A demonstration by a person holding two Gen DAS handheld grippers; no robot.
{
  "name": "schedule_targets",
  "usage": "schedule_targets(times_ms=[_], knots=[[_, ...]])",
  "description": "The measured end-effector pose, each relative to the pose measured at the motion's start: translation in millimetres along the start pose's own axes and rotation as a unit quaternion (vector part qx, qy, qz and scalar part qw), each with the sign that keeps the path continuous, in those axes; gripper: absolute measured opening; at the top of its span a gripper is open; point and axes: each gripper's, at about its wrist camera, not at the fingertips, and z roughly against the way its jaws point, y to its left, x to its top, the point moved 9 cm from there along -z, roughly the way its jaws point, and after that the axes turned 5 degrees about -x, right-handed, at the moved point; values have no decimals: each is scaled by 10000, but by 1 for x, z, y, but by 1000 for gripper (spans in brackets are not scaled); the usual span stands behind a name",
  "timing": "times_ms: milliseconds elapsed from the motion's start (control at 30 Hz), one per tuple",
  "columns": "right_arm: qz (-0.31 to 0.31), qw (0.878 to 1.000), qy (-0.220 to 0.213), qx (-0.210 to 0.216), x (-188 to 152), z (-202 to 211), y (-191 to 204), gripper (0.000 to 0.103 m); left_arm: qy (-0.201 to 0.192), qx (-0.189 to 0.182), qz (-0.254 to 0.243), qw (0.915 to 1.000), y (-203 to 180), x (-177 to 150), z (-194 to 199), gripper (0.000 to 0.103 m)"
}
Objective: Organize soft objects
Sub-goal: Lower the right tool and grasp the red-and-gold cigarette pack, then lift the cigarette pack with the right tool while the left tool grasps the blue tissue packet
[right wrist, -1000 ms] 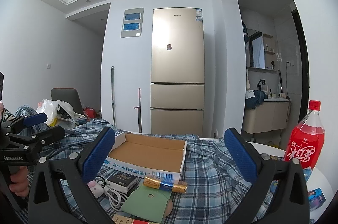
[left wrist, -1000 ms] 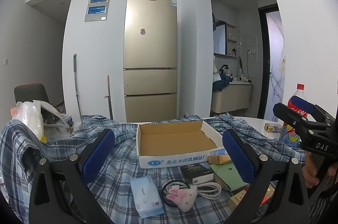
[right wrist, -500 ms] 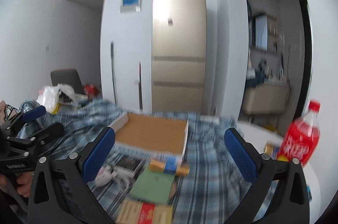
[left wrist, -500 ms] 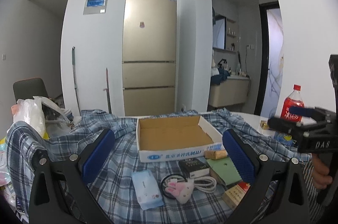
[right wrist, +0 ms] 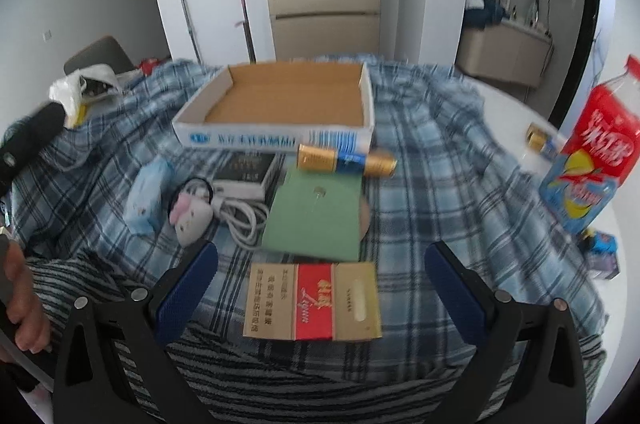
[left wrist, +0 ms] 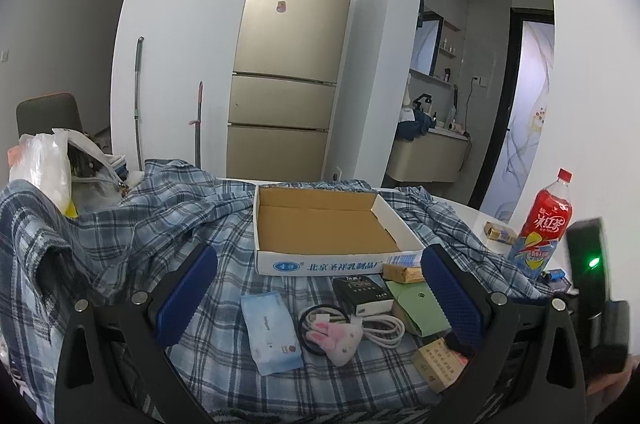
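Tipped down a lot since a second ago: right gripper (right wrist: 320,288), now over the red-and-gold pack (right wrist: 314,300) instead of facing the fridge. Jaws wide, nothing held. Same for left gripper (left wrist: 320,294): wide, empty, low over the checked cloth (left wrist: 120,244). Plush bunny (left wrist: 340,338) and tissue pack (left wrist: 270,334) lying just before the empty cardboard tray (left wrist: 320,262), probably where soft stuff goes.
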Motion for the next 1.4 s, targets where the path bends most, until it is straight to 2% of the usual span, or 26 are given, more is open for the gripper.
schedule_targets(times_ms=[233,433,600,800,933,1067,1300,1367,1400], knots=[[48,9980,626,105,-26,-27,6,99,10,133,-178,9998,-4,-1,0,103],[64,9968,792,121,-35,-36,8,99,205,341,-208,9990,1,-7,-8,103],[147,9955,929,107,-38,-42,12,91,225,448,-193,9986,5,-9,-9,103],[317,9959,846,-7,-37,-40,13,88,240,477,-120,9985,10,-10,-10,103],[288,9969,725,-22,-31,-29,7,88,208,496,-20,9986,14,-9,-11,103],[338,9986,418,-36,-19,-7,3,88,60,745,39,9972,23,-6,-7,103],[560,9970,-523,-102,36,30,3,88,358,696,275,9966,33,-16,-22,102],[562,9951,-814,-88,53,35,3,88,484,647,334,9962,34,-19,-28,92],[598,9938,-939,-78,61,37,3,88,560,629,376,9957,35,-22,-31,92]])
